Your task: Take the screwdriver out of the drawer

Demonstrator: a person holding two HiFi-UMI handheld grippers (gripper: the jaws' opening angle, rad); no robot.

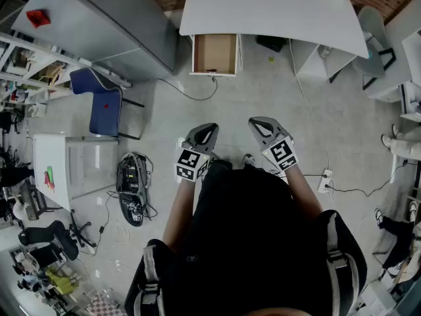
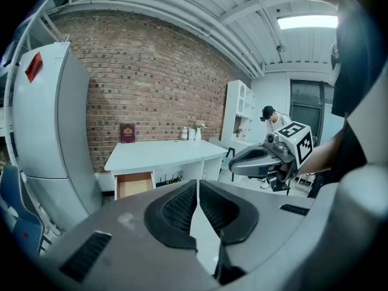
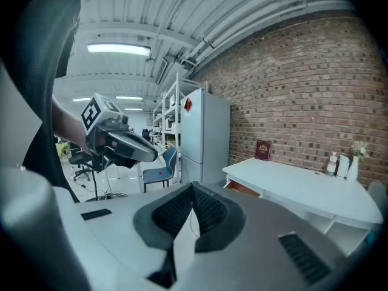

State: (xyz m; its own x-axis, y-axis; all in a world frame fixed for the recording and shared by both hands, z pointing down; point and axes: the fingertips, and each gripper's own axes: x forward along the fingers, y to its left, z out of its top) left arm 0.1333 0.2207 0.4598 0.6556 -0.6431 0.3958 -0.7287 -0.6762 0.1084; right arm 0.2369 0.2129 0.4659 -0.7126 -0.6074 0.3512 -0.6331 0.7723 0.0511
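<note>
The open wooden drawer (image 1: 214, 53) sticks out from under the white desk (image 1: 276, 12), far ahead of me. A small dark item lies at its front edge; I cannot tell if it is the screwdriver. My left gripper (image 1: 205, 130) and right gripper (image 1: 258, 122) hang side by side over the floor, well short of the desk. Both are shut with nothing between the pads. In the left gripper view the jaws (image 2: 197, 185) meet at the tips, with the drawer (image 2: 134, 184) beyond and the right gripper (image 2: 267, 160) alongside. The right gripper view shows its jaws (image 3: 192, 190) touching and the drawer (image 3: 245, 188) under the desk.
A grey fridge (image 1: 112, 25) stands left of the desk, with a blue chair (image 1: 104, 104) in front of it. A bundle of cables (image 1: 133, 186) and a low white table (image 1: 49, 166) lie at my left. A power strip (image 1: 324, 180) and cords sit at the right.
</note>
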